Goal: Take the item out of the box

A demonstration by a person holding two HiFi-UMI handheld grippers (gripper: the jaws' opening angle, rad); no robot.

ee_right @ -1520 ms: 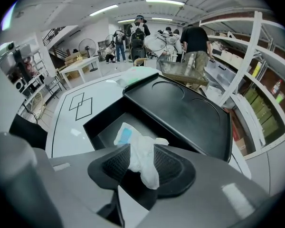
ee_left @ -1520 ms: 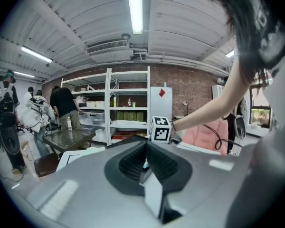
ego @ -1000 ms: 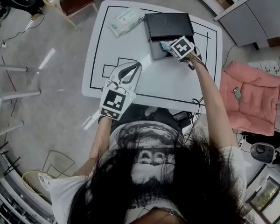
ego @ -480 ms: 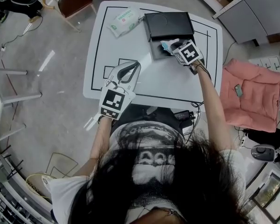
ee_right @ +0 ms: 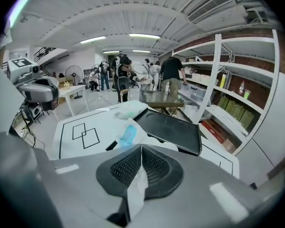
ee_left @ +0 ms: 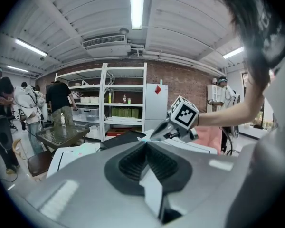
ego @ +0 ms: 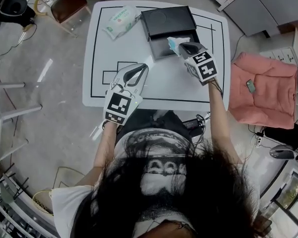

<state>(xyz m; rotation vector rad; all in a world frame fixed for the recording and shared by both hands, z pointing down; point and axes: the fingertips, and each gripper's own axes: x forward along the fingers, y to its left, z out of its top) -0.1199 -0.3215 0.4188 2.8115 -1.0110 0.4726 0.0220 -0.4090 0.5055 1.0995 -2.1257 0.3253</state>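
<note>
The black box (ego: pixel 159 47) lies open at the far side of the white table (ego: pixel 188 88), with its lid (ego: pixel 168 21) behind it. My right gripper (ego: pixel 182 46) hangs over the box's near right corner, shut on a white packet with blue print (ego: pixel 174 42) that is lifted clear of the box. In the right gripper view the packet (ee_right: pixel 127 136) sticks out beyond the closed jaws (ee_right: pixel 141 147), with the lid (ee_right: pixel 173 127) ahead. My left gripper (ego: pixel 145 67) hovers over the table's middle, shut and empty, also seen in its own view (ee_left: pixel 145 142).
A pack of wet wipes (ego: pixel 120 20) lies at the table's far left. Black outlined rectangles (ego: pixel 114 76) mark the tabletop. A pink cushion (ego: pixel 263 93) sits to the right of the table and a brown chair (ego: pixel 69 4) stands at the far left.
My right gripper has drawn back toward me and to the right, bringing the packet up out of the box. The left gripper has hardly moved.
</note>
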